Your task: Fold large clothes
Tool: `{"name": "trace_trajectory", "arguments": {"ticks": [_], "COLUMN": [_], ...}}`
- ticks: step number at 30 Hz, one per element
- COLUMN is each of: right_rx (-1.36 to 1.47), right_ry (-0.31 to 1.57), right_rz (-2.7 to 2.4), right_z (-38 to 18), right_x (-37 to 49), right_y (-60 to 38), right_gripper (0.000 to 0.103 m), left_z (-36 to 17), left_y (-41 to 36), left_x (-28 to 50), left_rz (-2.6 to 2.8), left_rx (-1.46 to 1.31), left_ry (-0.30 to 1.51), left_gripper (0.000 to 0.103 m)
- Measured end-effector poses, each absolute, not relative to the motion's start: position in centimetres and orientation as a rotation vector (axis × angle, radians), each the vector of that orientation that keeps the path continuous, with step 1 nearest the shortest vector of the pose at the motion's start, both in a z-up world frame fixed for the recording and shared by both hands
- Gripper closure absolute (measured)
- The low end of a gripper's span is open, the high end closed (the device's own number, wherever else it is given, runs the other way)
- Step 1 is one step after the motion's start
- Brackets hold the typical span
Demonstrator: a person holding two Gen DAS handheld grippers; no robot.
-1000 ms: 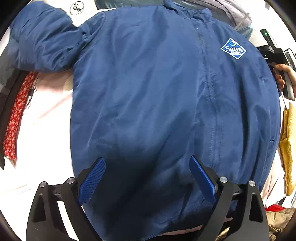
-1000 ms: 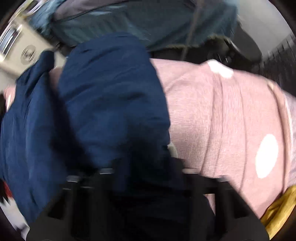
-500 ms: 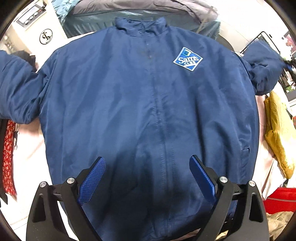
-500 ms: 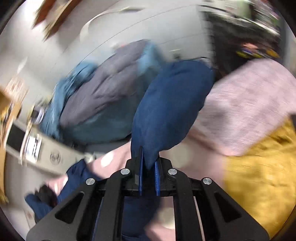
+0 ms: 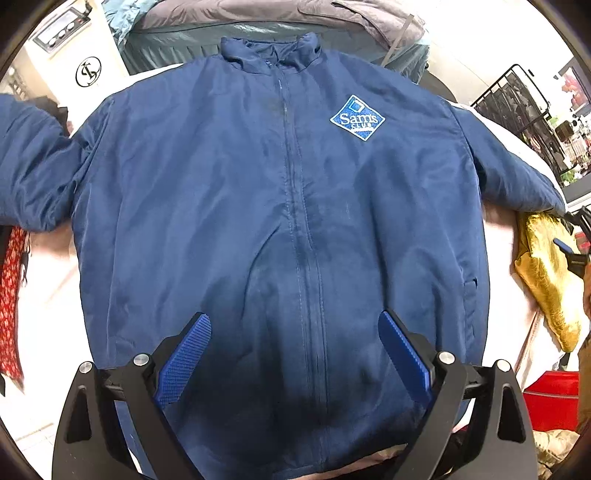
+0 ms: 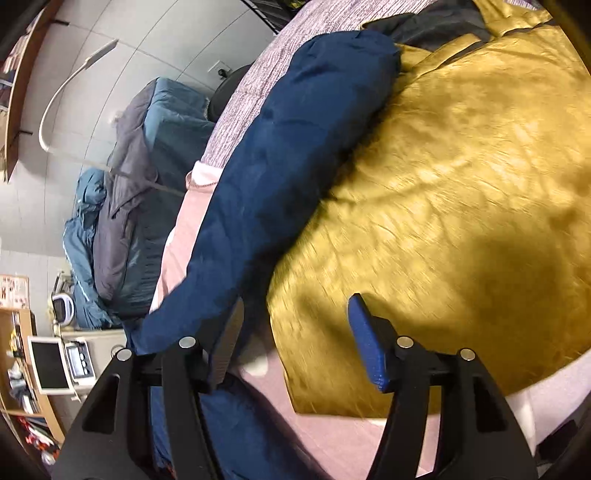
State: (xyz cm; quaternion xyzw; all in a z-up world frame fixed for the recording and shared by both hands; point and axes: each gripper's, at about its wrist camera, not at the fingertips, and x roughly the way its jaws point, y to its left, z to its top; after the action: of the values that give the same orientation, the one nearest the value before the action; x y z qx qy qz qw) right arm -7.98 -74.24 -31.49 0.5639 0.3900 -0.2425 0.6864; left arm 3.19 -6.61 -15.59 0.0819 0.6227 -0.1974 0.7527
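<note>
A large navy jacket [image 5: 229,206] lies front up and zipped on the pink bed cover [image 5: 48,325], collar at the far side, with a blue logo patch [image 5: 356,118] on the chest. My left gripper [image 5: 295,350] hovers open above the jacket's hem, with nothing between its blue pads. The jacket's right sleeve [image 6: 295,147] lies stretched out across a yellow garment [image 6: 461,184]. My right gripper [image 6: 295,343] is opening. The sleeve runs past its left finger [image 6: 225,343], and only bed cover and yellow cloth show between the pads. The right gripper [image 5: 569,254] also shows at the left wrist view's right edge.
A red patterned cloth [image 5: 9,295] hangs at the bed's left edge. Grey and teal bedding [image 5: 280,22] is piled beyond the collar. A red container [image 5: 550,398] sits low on the right. A white appliance [image 5: 74,48] stands at the far left, and a desk with a monitor [image 6: 48,365] beyond the bed.
My right gripper swung the sleeve it was pinching out to the side and let it go; the sleeve now lies spread on the yellow garment. The left view rose and centred on the jacket.
</note>
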Motion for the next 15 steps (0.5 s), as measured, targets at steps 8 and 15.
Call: {"name": "trace_trajectory", "arguments": {"ticks": [8,15], "right_rx": [1.296,1.307], "right_ry": [0.753,0.734], "right_rz": [-0.593,-0.71], "right_z": [-29.5,-32.3], "right_x": [-9.6,-8.1], "right_y": [-78.3,-81.7], "right_gripper": [0.043,0.043], "left_z": [-15.6,-15.1], "left_y": [-5.8,-4.3], "left_x": [2.1,1.4], "left_rz": [-0.405,-0.348], "left_rx": [0.143,0.132], "left_ry": [1.373,1.361], "left_gripper": [0.013,0.013]}}
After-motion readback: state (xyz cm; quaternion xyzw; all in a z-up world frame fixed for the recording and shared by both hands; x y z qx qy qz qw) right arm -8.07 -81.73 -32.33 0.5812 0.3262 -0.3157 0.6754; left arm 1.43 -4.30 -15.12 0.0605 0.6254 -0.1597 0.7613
